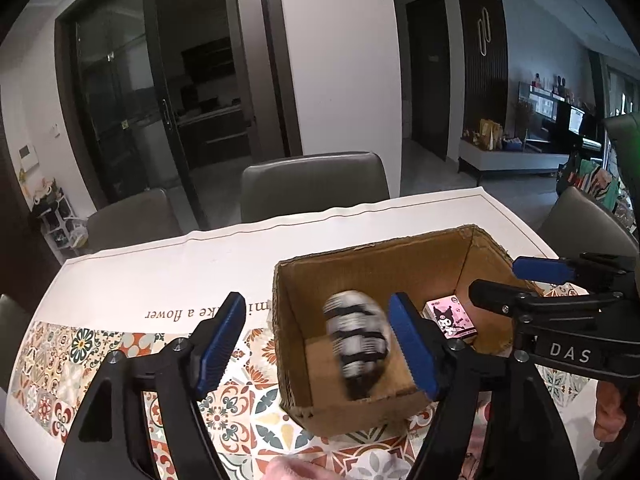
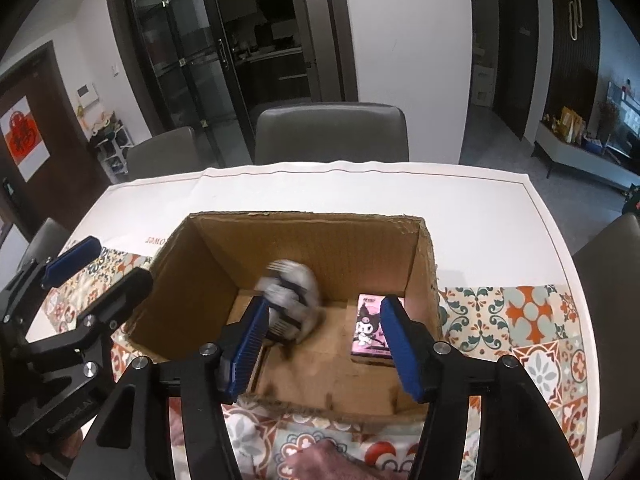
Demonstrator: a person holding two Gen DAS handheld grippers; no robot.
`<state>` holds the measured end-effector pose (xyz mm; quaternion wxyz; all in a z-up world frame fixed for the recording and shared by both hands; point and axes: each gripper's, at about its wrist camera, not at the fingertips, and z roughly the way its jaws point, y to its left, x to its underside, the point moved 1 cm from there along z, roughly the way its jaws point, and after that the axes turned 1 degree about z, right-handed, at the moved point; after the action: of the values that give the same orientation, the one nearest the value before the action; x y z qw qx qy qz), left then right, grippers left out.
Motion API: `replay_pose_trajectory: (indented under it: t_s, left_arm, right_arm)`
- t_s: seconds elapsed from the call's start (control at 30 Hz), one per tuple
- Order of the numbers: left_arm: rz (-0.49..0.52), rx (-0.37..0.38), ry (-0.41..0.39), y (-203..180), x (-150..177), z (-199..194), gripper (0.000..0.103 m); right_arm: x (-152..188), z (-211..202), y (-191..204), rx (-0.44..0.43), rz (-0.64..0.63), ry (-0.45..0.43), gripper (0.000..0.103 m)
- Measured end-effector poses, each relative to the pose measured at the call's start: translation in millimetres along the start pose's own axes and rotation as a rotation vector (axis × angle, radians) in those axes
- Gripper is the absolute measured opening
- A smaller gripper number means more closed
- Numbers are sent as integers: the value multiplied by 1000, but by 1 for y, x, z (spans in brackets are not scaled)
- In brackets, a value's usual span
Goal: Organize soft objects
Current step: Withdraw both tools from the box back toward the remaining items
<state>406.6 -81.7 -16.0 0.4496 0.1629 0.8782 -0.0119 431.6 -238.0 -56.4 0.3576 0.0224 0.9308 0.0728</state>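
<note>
A black-and-white striped soft object (image 1: 358, 342) is blurred in mid-air inside the open cardboard box (image 1: 400, 258); it also shows in the right wrist view (image 2: 292, 300), in the same box (image 2: 304, 218). A pink cartoon tissue pack (image 1: 452, 318) lies on the box floor, on the right in the right wrist view (image 2: 370, 330). My left gripper (image 1: 320, 344) is open and empty over the box's left wall. My right gripper (image 2: 324, 344) is open and empty above the box's near edge. Each gripper shows in the other's view, the right (image 1: 516, 280) and the left (image 2: 96, 268).
The box stands on a table with a white cloth (image 2: 360, 188) and a patterned tile band (image 2: 520, 320). Grey chairs (image 2: 332, 132) stand at the far side. A pink soft thing (image 1: 296, 470) lies at the near edge, and a furry brown one (image 2: 320, 460).
</note>
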Motion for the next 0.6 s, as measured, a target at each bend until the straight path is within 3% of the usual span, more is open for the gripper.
replay_pose_trajectory:
  t_s: [0.2,0.6]
  left_arm:
    - [-21,-4,-26,5,2,-22,83]
    - [-35,-38,-64,13,17,-68,83]
  right_arm:
    - [6,-23,7,3,2,-33,59]
    - [22,-71,25,29,-14,-101,60]
